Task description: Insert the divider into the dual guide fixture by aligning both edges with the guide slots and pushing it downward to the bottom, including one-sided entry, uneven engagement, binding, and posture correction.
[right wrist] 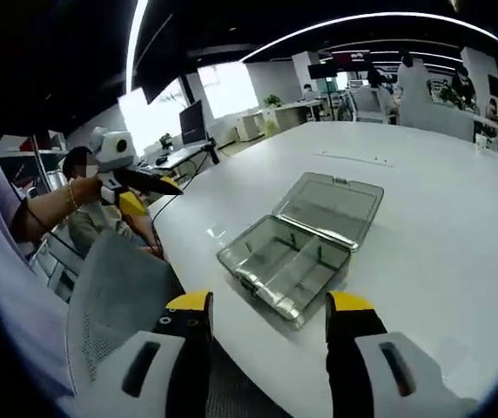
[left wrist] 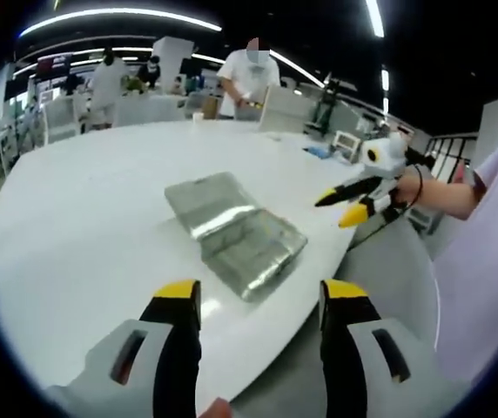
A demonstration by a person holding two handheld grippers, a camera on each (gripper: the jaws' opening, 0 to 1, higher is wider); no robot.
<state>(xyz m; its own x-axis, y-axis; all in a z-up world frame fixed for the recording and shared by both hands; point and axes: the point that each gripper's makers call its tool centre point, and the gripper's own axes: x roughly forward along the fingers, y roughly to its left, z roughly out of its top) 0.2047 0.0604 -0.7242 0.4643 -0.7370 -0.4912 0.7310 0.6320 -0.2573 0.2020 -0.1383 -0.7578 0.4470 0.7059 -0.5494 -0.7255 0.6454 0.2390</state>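
Both grippers up off the table and carrying nothing: left gripper with jaws wide apart, nothing between the yellow tips; right gripper the same, spread and bare. Each pops up in the other's view too, out at the side over open floor, held by a hand on a bare forearm, tips there looking slightly parted.

Down on the white table, sitting near its near edge: clear plastic case, hinged lid thrown flat open on the far side. Inside the tray, a thin upright divider running lengthwise between two compartments, looks seated in its slots, though how deep, cannot tell from here. Left gripper view gives mostly glare off the case, interior unreadable.

Handling call: divider reads as thin, light, stiff plastic, slick on the faces, likely to flex or cock if pinched at one end. Best bet a grip on the top edge near the middle, keeping both ends level for the guides. Case itself light enough to skate on that smooth tabletop under a downward push, so probably worth bracing with the other gripper on a tray wall.

Room to work: plenty of bare table far and to either side of the case. Tight spot is the near side, table rim just beside the tray, with a grey mesh chair back tucked below it.
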